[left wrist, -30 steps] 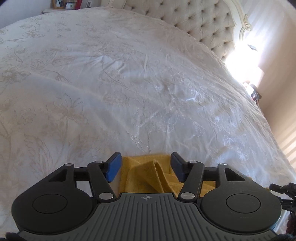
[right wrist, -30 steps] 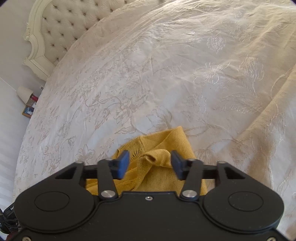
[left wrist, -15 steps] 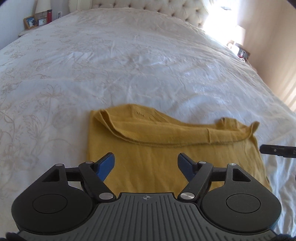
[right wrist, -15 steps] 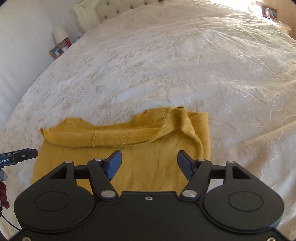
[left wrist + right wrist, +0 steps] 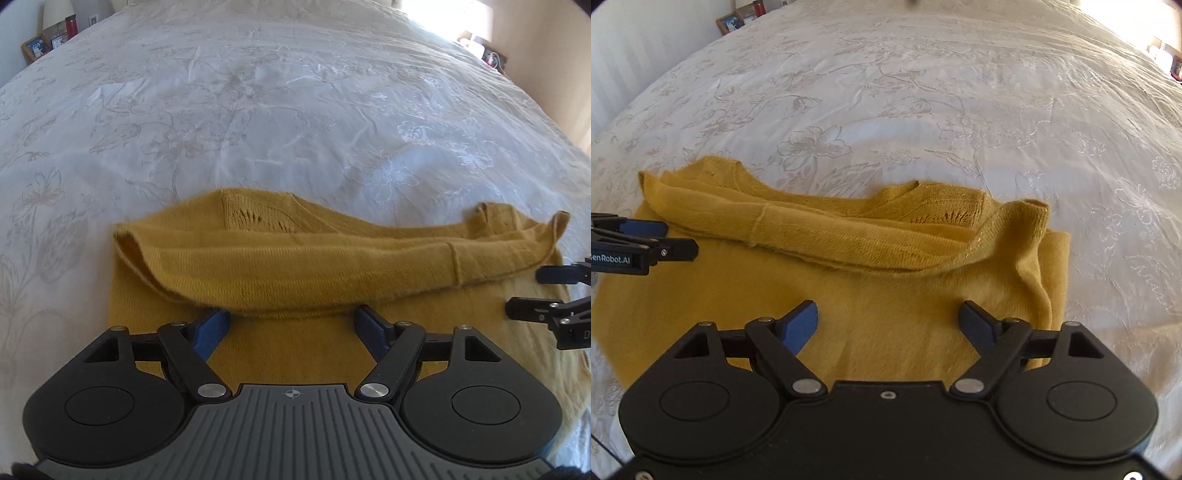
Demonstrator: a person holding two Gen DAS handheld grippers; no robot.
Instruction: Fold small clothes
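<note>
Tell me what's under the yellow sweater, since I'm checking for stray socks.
Only the white bedspread shows around the yellow sweater, which lies folded on it. Whatever sits beneath or inside the folds is covered.

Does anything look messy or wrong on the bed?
A little. The yellow sweater lies flat on the white bedspread, but its folded-over top edge is wavy and bunched, not a straight crease, and one corner curls up. Nothing looks torn or spilled.

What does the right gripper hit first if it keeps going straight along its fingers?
Most likely the yellow knit garment lying on the bedspread. The right gripper points down at its flat lower panel, jaws open, nothing between them. The folded-over edge lies further on. Exact depth is unclear.
</note>
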